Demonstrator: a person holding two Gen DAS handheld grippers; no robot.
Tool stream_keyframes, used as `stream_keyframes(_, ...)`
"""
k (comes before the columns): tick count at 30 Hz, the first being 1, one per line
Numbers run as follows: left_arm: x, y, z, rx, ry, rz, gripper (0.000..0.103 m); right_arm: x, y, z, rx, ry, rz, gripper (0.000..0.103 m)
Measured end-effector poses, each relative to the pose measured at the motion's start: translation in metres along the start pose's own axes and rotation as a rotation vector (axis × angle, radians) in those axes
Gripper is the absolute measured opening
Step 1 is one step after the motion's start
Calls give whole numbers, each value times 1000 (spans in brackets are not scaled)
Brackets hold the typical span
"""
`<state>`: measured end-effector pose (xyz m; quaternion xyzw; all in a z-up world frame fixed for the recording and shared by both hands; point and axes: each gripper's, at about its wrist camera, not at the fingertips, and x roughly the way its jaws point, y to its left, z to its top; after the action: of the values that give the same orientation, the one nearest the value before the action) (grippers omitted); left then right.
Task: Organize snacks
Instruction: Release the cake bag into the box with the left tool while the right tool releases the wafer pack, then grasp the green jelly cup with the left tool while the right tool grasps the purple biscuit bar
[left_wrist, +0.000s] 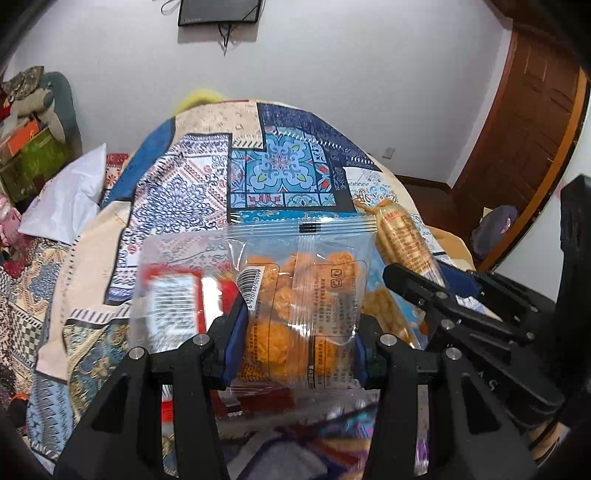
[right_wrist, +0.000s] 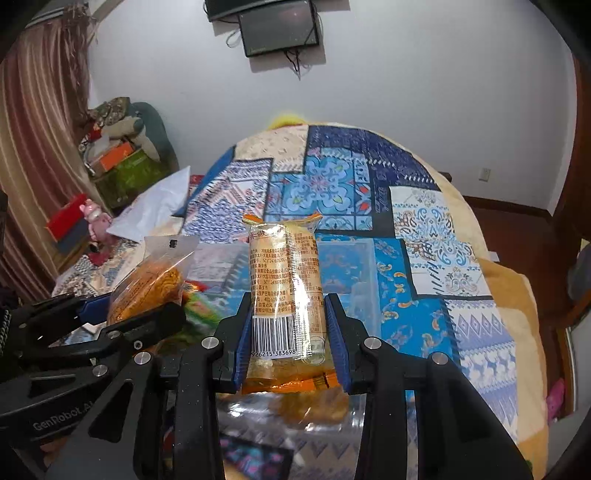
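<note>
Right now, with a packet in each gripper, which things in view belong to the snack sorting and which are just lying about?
Part of the job:
- clear packet of orange puffs, gripped by the left gripper
- tall yellow snack packet, gripped by the right gripper
- clear plastic bin

Just lying about:
- patchwork bedspread
- white pillow
- wall screen
- wooden door

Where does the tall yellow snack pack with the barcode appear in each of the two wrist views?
Left wrist view: the yellow snack pack is at right of centre, held by the right tongs.
Right wrist view: it stands upright in the centre, between the blue pads.
Shared landmark: the blue floral square of the quilt.
</note>
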<state>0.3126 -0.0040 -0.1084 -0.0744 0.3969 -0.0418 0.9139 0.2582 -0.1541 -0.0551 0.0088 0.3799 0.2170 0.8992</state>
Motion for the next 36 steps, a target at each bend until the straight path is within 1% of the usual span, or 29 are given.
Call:
stream_keyframes(3,14,-1,4,-6,8,-3,47,11,-7,0,11,15,3,34)
stream_keyframes(7,20,-4,8,-5,14,0,47,19,-12,-2,14,28,6,34)
stream_keyframes(10,20,-3,9,0,24,6,53,21,-15,-3,28,38,11,35)
stream_keyframes(13,16,-2,8,3,44,-3,54,17,-15,-4,25,56,23,36)
stream_keyframes(14,13,-1,7,3,46,-6,54,14,-16,-5,23,57,20,37)
stream_keyframes(17,0,-1,2,9,35,-9,57,-1,-16,-9,9,43,6,45)
stream_keyframes(19,-16,-4,0,24,0,4,72,-9,-17,-11,4,35,-1,46)
stream_keyframes(20,-21,-6,0,30,-14,9,75,-14,-17,-12,3,32,0,46)
stream_keyframes(22,-38,-10,-2,55,-47,17,76,-24,-19,-14,5,26,4,46)
stream_keyframes(25,-56,-12,-6,70,-64,20,76,-39,-18,-20,6,17,14,47)
stream_keyframes(27,-69,-9,-12,75,-72,20,76,-50,-15,-26,5,13,27,54)
stream_keyframes(29,-79,-4,-21,72,-71,25,78,-56,-11,-31,-5,10,32,56)
stream_keyframes(33,-90,9,-45,58,-41,37,79,-64,0,-50,-31,37,59,57)
stream_keyframes(36,-94,22,-70,52,-5,56,79,-62,9,-65,-57,73,73,58)
